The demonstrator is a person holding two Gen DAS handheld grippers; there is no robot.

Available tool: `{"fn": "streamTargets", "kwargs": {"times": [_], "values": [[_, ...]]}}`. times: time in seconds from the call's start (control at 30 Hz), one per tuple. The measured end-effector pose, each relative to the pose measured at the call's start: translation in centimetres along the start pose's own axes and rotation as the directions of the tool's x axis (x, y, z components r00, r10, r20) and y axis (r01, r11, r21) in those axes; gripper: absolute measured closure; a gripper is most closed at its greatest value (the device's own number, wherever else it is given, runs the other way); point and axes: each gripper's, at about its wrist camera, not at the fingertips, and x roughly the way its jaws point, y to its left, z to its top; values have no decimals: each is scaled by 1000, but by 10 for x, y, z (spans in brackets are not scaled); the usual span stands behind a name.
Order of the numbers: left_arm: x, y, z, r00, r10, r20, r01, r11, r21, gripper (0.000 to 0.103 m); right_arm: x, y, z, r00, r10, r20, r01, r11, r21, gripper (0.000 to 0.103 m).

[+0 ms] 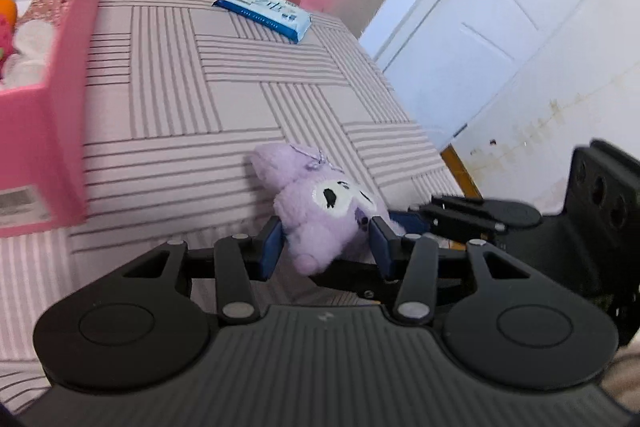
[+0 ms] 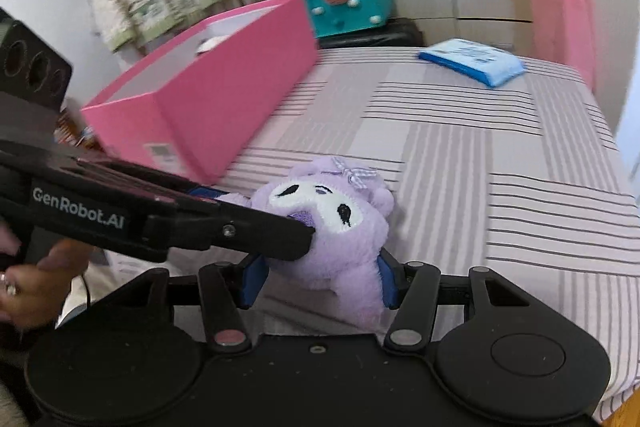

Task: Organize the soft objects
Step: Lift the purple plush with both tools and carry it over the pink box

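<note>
A purple plush toy (image 1: pixel 320 211) with a white face and a checked bow lies near the front of the striped bed; it also shows in the right wrist view (image 2: pixel 340 239). My left gripper (image 1: pixel 326 247) has its blue pads on both sides of the plush. My right gripper (image 2: pixel 318 281) also has its pads pressed on the plush's lower body. The left gripper's fingers (image 2: pixel 240 231) reach in from the left against the plush's face. A pink box (image 1: pixel 44 83), also in the right wrist view (image 2: pixel 208 99), stands at the left with soft items inside.
A blue wipes pack (image 1: pixel 266 11) lies at the far end of the bed (image 1: pixel 240 87); it also shows in the right wrist view (image 2: pixel 474 61). A pink paper bag (image 2: pixel 560 27), a teal bag (image 2: pixel 340 3) and a white door (image 1: pixel 500 11) stand beyond the bed.
</note>
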Motion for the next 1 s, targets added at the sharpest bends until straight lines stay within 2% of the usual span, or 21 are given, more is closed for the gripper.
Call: {"fn": "streamTargets", "kwargs": {"times": [0.27,0.5,0.63,0.8,1.0], "values": [[-45,-4,-21,995,98,-9,-97,991,88,58,3,30,-4,990,138,-40,-139,990,-21,43],[-82,10,-29,993,111,-48,-110,994,5,58,2,61,1,973,212,-86,-218,974,-61,43],[-103,11,-33,989,134,-54,-135,991,-7,57,-2,79,12,954,268,-136,-284,952,-117,43],[-130,2,-33,983,184,0,-184,983,14,57,-9,98,31,941,303,-154,-328,927,-182,43],[-159,7,-20,970,190,150,-193,981,6,56,-20,112,57,951,306,-36,-303,906,-296,43]]}}
